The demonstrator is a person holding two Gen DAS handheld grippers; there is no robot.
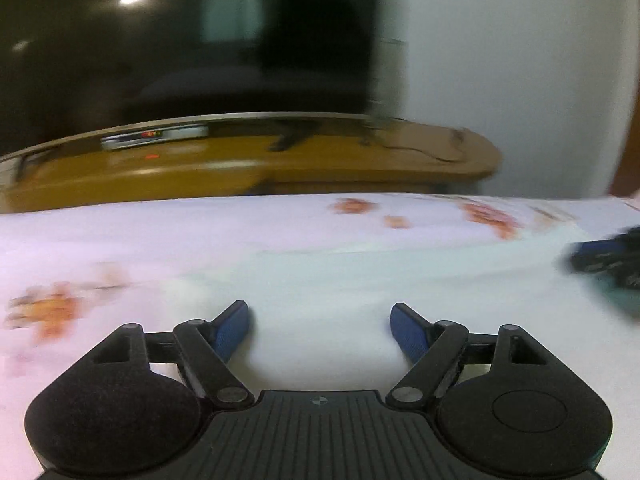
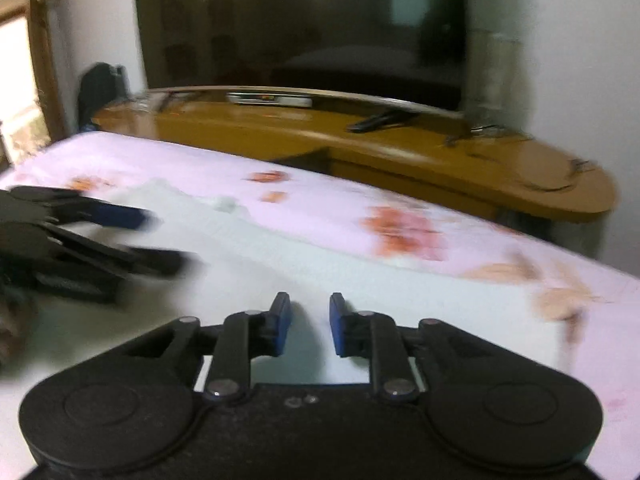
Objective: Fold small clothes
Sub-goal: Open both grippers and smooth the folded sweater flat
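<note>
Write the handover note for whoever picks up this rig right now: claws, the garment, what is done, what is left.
Left claw: open wide, empty, low over the white garment.
Right claw: open with a narrower gap, nothing between the fingers, over the same garment.
The garment lies spread on the pink floral bedsheet, in front of the wooden TV stand. Both views are motion-blurred, so its edges and type are unclear.
Done: no fold can be made out.
Left: grip an edge with each claw and fold.
</note>
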